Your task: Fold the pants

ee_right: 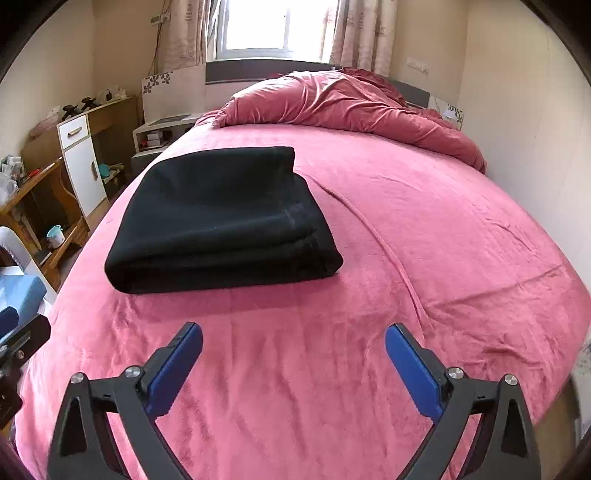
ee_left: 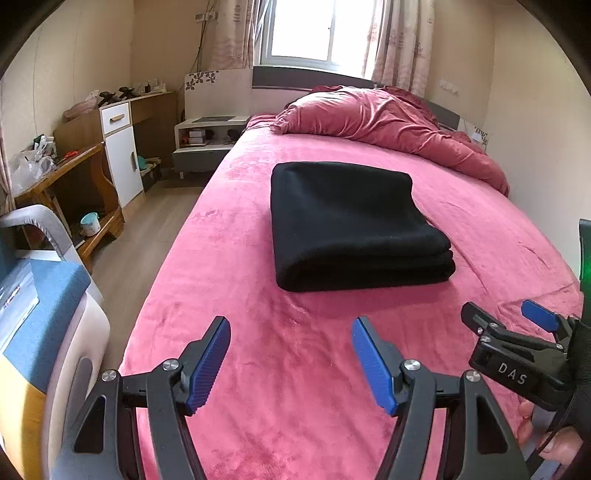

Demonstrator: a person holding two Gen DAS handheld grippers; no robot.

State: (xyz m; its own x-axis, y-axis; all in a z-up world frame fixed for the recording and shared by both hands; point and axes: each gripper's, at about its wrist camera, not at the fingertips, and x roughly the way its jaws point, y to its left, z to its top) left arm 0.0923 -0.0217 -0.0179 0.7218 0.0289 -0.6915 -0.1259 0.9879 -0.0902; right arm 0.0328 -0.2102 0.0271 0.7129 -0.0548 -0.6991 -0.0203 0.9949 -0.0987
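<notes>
Left wrist view, folded black pants [ee_left: 354, 225] on pink bed [ee_left: 295, 369], both grippers empty

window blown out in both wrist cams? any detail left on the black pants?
Left wrist view: window clipped white, pants near featureless black, fisheye bends the bed edge. Right wrist view: window blown out too, pants show faint fold lines, dark vignette corners.

Pants [ee_left: 347, 225] matt black knit cloth; bed cover [ee_left: 295, 354] pink plush fleece; fingers [ee_left: 208, 365] ribbed blue plastic
</notes>
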